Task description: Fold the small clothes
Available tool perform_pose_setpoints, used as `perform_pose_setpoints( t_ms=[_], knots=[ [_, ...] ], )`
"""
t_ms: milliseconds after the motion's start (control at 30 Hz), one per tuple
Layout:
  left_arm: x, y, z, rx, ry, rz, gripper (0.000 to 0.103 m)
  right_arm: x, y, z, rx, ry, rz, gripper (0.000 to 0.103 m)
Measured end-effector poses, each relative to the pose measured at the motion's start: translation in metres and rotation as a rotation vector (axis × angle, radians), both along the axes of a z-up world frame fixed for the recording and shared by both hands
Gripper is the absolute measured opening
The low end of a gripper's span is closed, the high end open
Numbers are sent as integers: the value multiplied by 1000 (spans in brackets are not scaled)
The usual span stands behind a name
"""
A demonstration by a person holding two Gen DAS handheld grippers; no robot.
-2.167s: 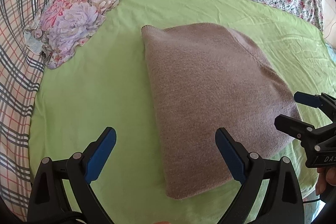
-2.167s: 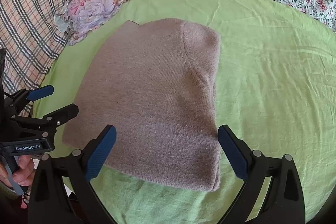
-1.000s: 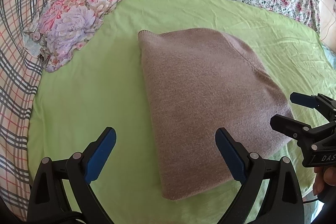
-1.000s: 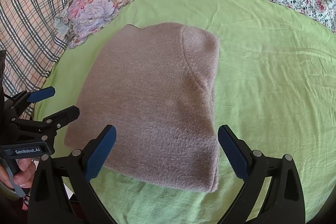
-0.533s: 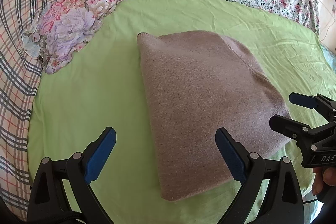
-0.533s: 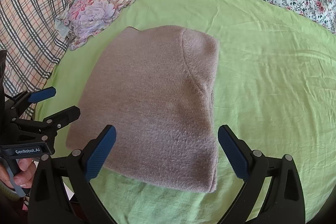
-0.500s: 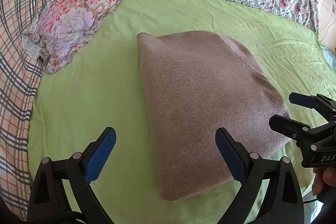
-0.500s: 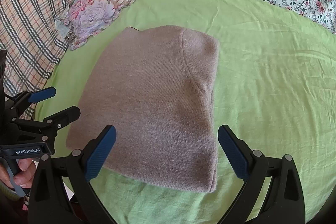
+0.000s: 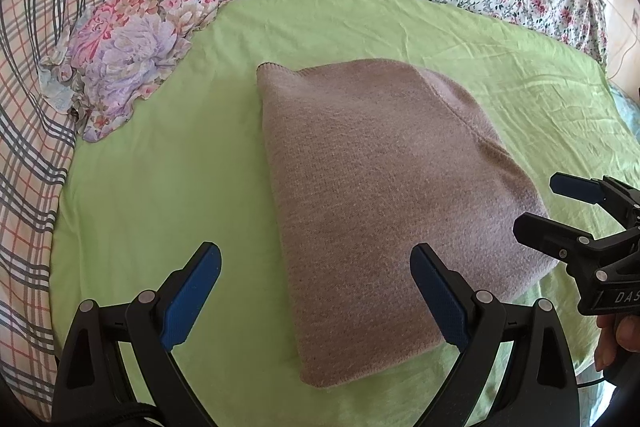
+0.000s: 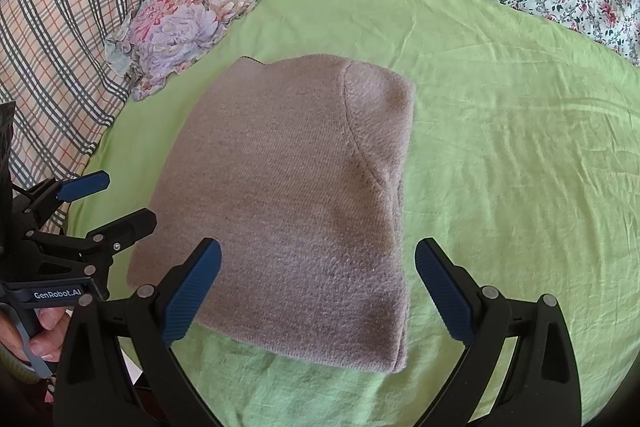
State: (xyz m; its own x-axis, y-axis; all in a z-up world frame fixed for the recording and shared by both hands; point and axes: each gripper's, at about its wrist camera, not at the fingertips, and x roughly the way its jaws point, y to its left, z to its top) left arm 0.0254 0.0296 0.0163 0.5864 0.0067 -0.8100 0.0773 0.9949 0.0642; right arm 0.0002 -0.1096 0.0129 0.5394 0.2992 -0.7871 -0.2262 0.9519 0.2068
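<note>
Both claws, left gripper (image 9: 316, 291) and right gripper (image 10: 318, 291), gape wide and empty near the folded mauve knit sweater (image 10: 296, 203) on the green sheet (image 10: 500, 147); folding looks finished.

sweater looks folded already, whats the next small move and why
Probably lift both away: the sweater lies as a compact folded rectangle on the green sheet, and the left gripper and right gripper hover open, holding nothing. One more fold is possible, though.

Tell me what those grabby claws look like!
Each hand-held gripper, left and right, has a black plastic frame with silver screws and two fingers carrying textured blue pads. The left one's body reads "GenRobot.AI" in white.
</note>
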Motion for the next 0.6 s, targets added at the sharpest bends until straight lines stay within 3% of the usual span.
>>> perform_pose_setpoints(
  t_ms=[600],
  knots=[
    [2, -2, -1, -2, 1, -4, 96, 2, 0, 1, 4, 1, 1, 98]
  ],
)
